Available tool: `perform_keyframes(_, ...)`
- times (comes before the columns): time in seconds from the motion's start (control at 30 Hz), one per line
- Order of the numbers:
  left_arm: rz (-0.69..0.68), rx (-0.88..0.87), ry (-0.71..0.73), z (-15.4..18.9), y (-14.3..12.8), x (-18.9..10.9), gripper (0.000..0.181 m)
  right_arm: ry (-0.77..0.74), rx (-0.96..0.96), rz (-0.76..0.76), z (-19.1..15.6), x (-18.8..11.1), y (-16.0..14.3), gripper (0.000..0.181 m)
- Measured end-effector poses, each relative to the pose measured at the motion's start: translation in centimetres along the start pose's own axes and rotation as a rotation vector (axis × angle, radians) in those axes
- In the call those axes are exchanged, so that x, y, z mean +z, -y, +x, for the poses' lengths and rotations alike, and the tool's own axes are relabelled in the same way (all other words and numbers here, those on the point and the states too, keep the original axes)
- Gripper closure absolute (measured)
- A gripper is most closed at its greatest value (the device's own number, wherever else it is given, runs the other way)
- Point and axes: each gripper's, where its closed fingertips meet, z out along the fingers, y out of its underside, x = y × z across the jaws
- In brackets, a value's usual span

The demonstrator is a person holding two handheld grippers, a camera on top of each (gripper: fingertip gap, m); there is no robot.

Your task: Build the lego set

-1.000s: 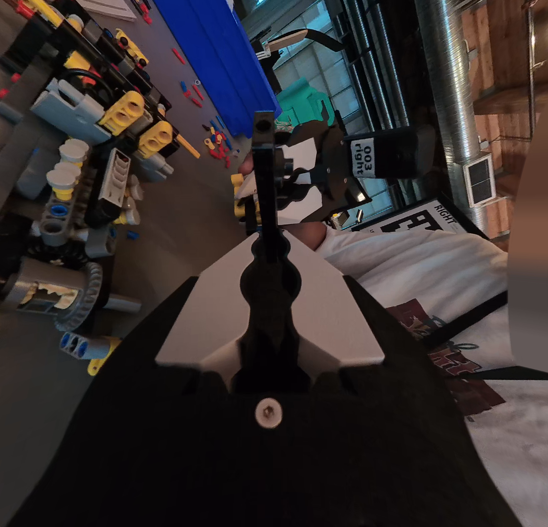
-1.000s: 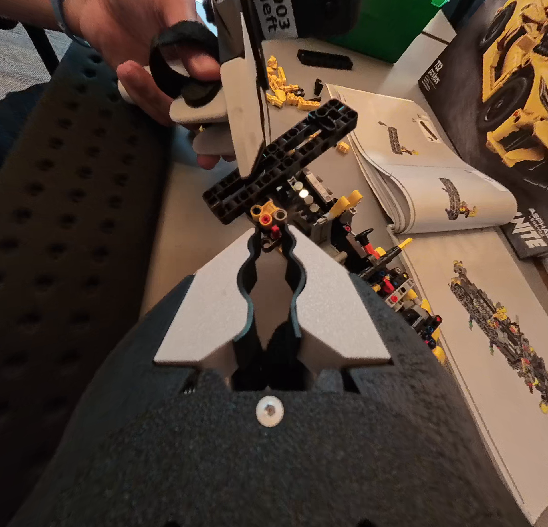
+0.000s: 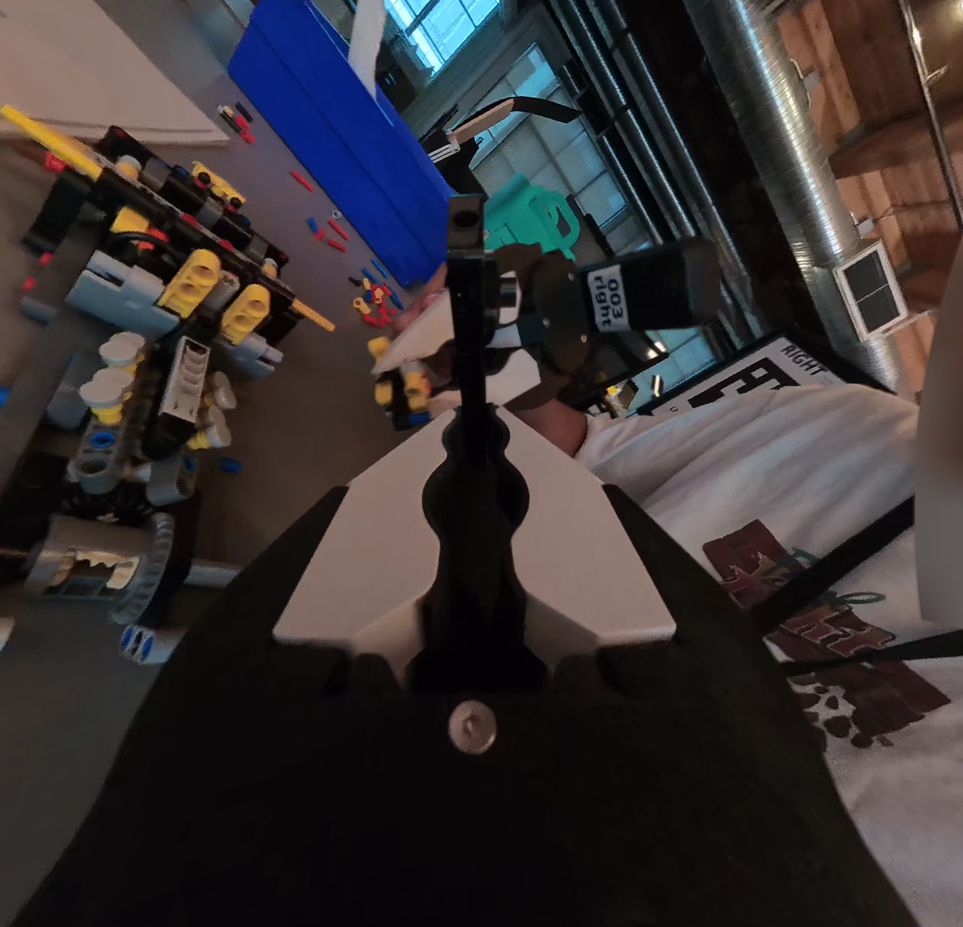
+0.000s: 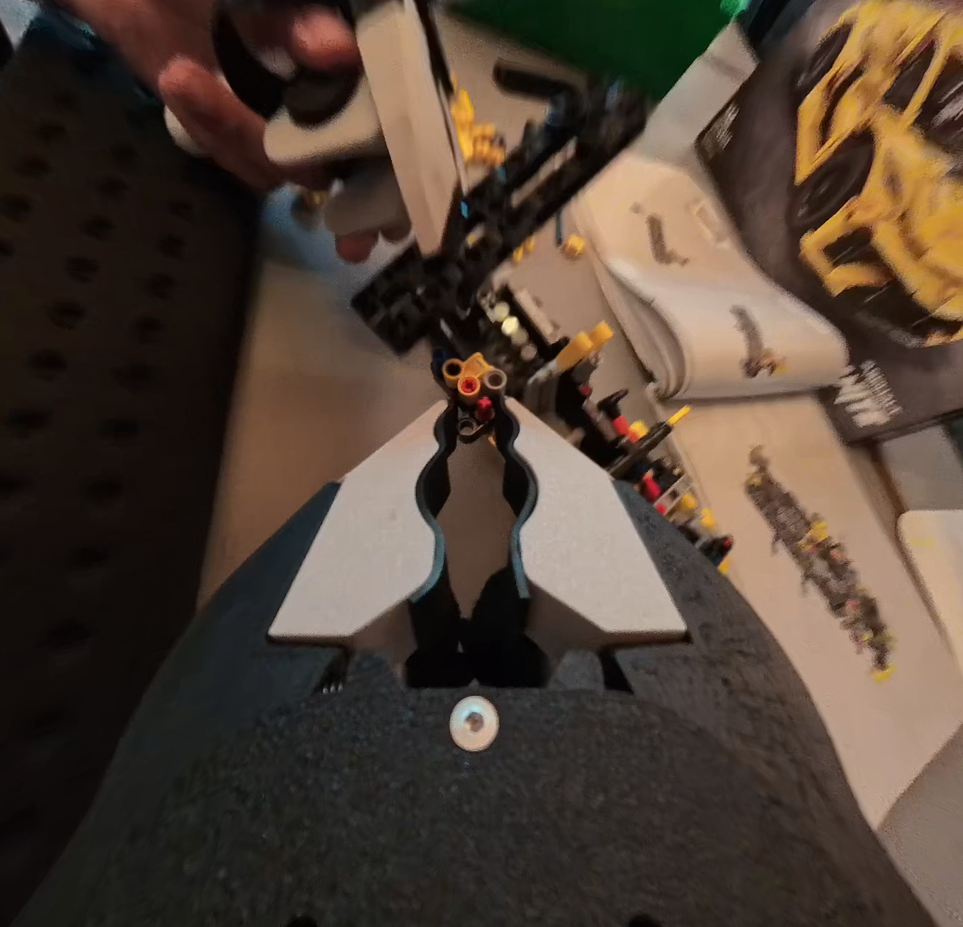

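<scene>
Left tool (image 3: 471, 422), pressed together on a black beam frame (image 4: 500, 235), holds it aloft with its long axis slanting across the right tool (image 4: 471, 412), which pinches a small yellow-red pin cluster (image 4: 471, 381) just below the frame's lower end.

The right hand-held gripper (image 4: 473, 412) pinches a small yellow-and-red piece (image 4: 471, 381).

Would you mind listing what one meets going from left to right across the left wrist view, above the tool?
Partly built lego model → scattered red and blue pieces → black beam → white sleeve.
</scene>
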Motion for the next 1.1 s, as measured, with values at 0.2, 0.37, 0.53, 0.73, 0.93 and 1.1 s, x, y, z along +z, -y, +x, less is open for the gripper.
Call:
perform_keyframes(0.2,-0.326,-0.024,0.197,-1.7,-4.8,-1.1,0.172,0.184,0.164,-0.33,-3.3,-1.1,-5.7,0.166)
perform_keyframes(0.37,-0.322,-0.133,0.192,-1.4,-5.8,1.0,0.172,0.32,0.321,-0.262,-5.5,-2.4,-6.3,0.166)
perform_keyframes(0.53,-0.087,-0.134,0.036,1.2,-2.8,1.5,0.172,0.34,0.429,-0.176,-5.3,-3.2,-5.4,0.149)
perform_keyframes(0.73,0.048,-0.009,-0.123,4.0,-1.3,0.5,0.172,0.355,0.622,0.128,-4.5,-5.1,2.6,0.147)
perform_keyframes(0.93,0.059,-0.015,-0.17,4.6,-1.1,0.2,0.173,0.436,0.865,0.371,-4.8,-4.1,7.1,0.169)
perform_keyframes(1.1,0.035,0.044,0.075,1.4,-1.1,-0.8,0.15,0.257,0.95,0.223,-3.9,-2.9,4.4,0.174)
